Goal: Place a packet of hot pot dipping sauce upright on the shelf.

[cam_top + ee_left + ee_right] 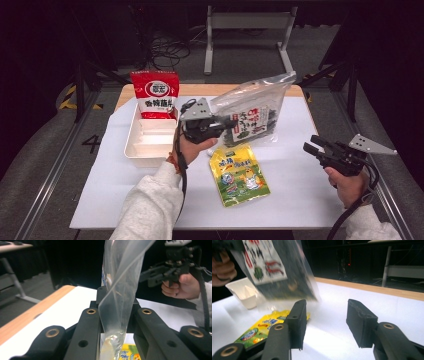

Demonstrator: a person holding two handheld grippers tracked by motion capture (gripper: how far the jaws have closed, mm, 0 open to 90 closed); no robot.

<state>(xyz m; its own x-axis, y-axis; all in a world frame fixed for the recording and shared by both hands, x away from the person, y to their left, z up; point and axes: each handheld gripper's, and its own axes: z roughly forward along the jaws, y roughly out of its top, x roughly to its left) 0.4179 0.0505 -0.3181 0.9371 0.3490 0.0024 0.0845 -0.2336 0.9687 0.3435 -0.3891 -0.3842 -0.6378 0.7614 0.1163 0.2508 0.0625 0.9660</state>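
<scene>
Crinkly clear seaweed bag (254, 112) pinched by left gripper (227, 122) fingers; right gripper (311, 145) fingers spread wide.

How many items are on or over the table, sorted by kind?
Snack bags: 3, namely a red bag standing in the tray, a clear bag pinched in the left tool, and a yellow bag flat on the table.
Trays: 1, the white tray.
Total: 4.
</scene>
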